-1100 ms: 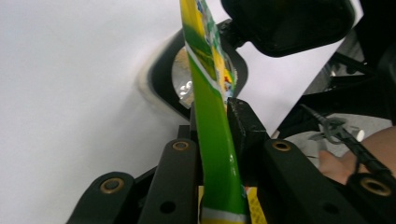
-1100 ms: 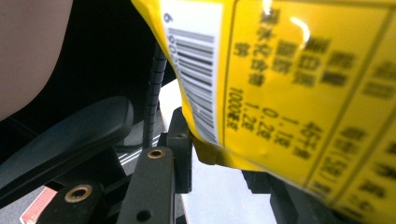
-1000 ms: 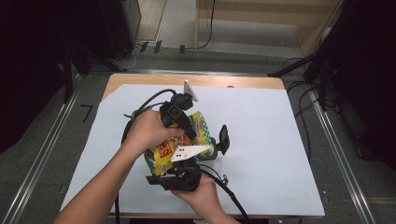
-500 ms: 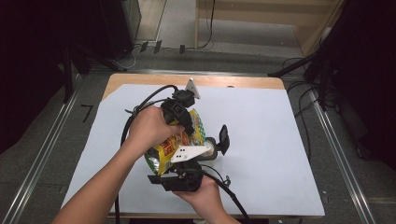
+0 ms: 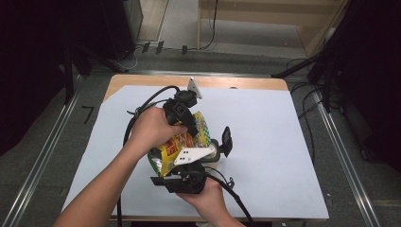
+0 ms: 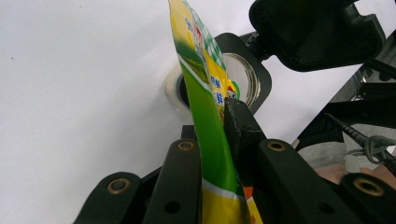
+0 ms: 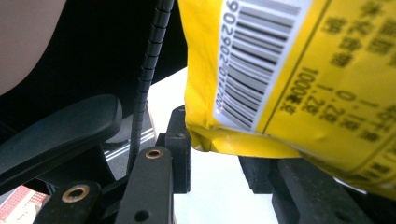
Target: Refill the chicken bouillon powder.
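The yellow snack bag (image 5: 177, 144) hangs above the counter (image 5: 283, 142) between 2 tools: left hand-held gripper (image 6: 212, 135) clamped on its upper edge, right hand-held gripper (image 7: 215, 154) straddling its bottom corner (contact unclear), long axis between them.

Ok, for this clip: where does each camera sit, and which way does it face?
High view: above the table's near edge, looking forward and down; both forearms, left gripper, right gripper.
Left gripper view: on the left gripper, looking along jaws clamped on the yellow-green printed plastic snack bag.
Right gripper view: on the right gripper, looking at the bag's barcode side.
All three share the bag.
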The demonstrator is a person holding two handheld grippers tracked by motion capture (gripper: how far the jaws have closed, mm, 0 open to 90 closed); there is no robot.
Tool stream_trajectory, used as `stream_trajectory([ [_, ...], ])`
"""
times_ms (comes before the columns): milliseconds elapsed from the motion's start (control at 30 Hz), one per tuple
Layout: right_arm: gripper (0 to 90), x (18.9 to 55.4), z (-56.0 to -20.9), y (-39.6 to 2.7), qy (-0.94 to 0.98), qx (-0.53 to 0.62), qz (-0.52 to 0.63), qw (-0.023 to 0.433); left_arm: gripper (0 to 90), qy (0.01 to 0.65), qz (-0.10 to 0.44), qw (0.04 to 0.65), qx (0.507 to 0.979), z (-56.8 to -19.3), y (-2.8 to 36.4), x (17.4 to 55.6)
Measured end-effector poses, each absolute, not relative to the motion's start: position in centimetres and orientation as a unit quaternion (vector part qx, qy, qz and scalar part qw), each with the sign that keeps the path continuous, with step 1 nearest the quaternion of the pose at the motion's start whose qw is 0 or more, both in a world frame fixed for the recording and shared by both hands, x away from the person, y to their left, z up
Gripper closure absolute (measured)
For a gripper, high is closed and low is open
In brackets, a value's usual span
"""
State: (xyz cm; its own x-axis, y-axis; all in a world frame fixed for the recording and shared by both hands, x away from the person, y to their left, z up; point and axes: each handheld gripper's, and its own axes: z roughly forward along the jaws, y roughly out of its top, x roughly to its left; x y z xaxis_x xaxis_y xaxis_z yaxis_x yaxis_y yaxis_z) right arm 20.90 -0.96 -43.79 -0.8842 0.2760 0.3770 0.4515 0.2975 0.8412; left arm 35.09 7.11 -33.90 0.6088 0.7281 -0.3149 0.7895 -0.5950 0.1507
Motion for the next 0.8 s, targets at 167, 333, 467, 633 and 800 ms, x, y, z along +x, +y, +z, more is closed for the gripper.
stream_trajectory([
  [167,69.2,21.0,-43.9,-0.9,-0.803,-0.225,-0.546,0.076,83.8,0.428,-0.112,0.144,0.885,-33.8,7.3,35.0],
  [333,69.3,20.9,-43.8,-1.0,-0.804,-0.221,-0.548,0.071,83.2,0.427,-0.119,0.155,0.883,-33.8,7.6,35.0],
  [467,69.3,20.9,-43.8,-1.0,-0.805,-0.220,-0.546,0.072,83.7,0.430,-0.118,0.157,0.881,-33.8,7.8,34.9],
  [633,69.3,20.9,-43.6,-1.0,-0.803,-0.216,-0.552,0.066,83.2,0.428,-0.118,0.164,0.881,-33.5,8.0,34.9],
  [800,69.2,20.9,-43.5,-0.9,-0.803,-0.214,-0.553,0.061,83.1,0.429,-0.119,0.167,0.880,-33.4,8.2,34.9],
])
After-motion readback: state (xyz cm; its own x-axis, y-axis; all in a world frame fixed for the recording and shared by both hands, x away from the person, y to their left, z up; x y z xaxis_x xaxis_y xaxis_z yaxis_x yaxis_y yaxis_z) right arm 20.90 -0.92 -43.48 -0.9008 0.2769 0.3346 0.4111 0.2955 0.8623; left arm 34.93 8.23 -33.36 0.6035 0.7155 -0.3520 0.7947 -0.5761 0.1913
